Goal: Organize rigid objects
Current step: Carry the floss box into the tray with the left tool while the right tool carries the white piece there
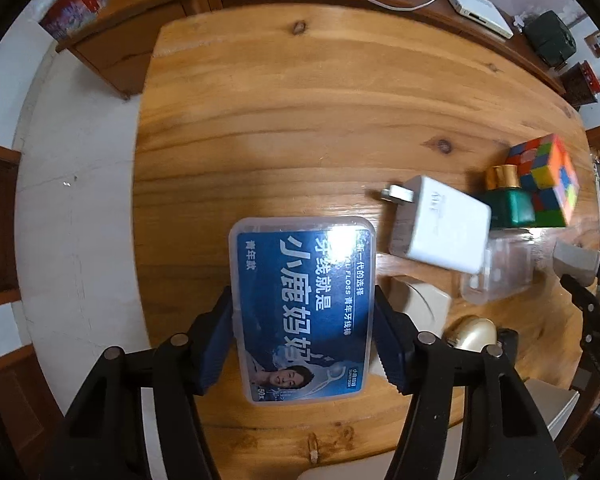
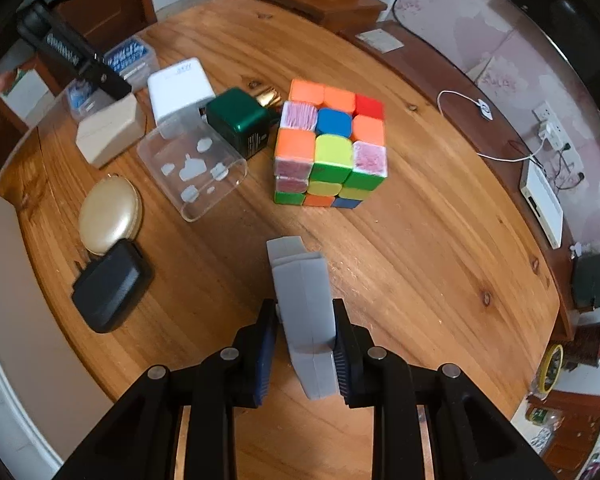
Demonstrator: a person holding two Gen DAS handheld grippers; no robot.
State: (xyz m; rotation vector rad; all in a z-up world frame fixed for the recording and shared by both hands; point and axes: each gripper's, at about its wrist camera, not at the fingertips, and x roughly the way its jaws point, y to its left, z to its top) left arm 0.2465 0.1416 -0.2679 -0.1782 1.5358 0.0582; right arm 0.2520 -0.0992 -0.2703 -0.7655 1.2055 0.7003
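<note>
My left gripper (image 1: 303,304) points straight down at the wooden table (image 1: 284,128), and its blue pads sit against both long sides of a clear floss box (image 1: 300,280) with a blue label. In the right wrist view that floss box (image 2: 131,58) shows at the far left behind a black finger. My right gripper (image 2: 303,312) is shut on a grey plastic case (image 2: 306,300), held a little above the table (image 2: 420,264). The grey case (image 1: 574,266) also shows at the right edge of the left wrist view.
A colourful puzzle cube (image 2: 332,144), a green bottle (image 2: 236,120) with a gold cap, a white charger (image 2: 180,88), a clear box (image 2: 192,168), a beige block (image 2: 108,132), a gold oval case (image 2: 110,216) and a black case (image 2: 112,284) stand grouped on the table. Wooden cabinets line its far side.
</note>
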